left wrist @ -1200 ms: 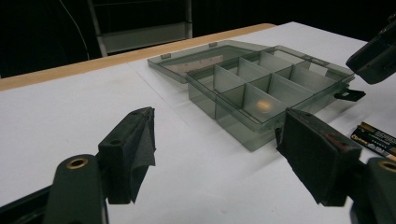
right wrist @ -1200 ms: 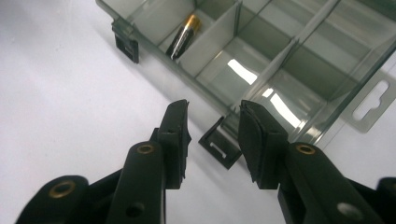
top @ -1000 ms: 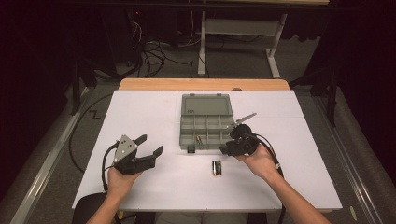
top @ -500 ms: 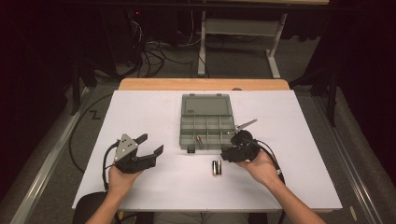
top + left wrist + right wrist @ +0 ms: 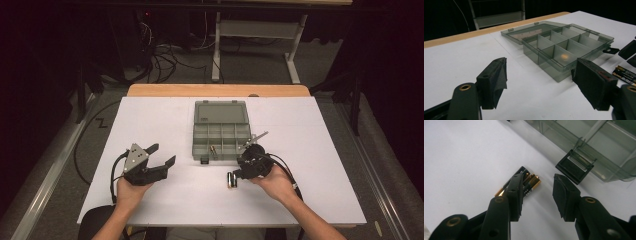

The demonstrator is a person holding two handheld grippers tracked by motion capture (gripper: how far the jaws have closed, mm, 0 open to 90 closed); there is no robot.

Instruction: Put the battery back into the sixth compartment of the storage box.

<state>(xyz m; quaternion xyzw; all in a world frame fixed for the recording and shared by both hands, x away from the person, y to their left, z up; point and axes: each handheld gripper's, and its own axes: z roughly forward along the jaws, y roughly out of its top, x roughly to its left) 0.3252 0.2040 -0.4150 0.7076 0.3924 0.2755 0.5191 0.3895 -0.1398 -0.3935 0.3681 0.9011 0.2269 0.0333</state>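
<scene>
Right gripper view: right gripper (image 5: 537, 195) hovering half-open over two AA batteries (image 5: 525, 184), pads not pressing, jaws just closing slightly; batteries lying side by side on white table (image 5: 461, 152), just beside latch (image 5: 574, 168) of open compartment box (image 5: 221, 135). Left gripper (image 5: 161, 156) gaping wide, gripping nothing.

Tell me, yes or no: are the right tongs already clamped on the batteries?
No. In the right gripper view the right tongs stand open, with the batteries lying on the table beside one finger, not pinched between the pads.
</scene>
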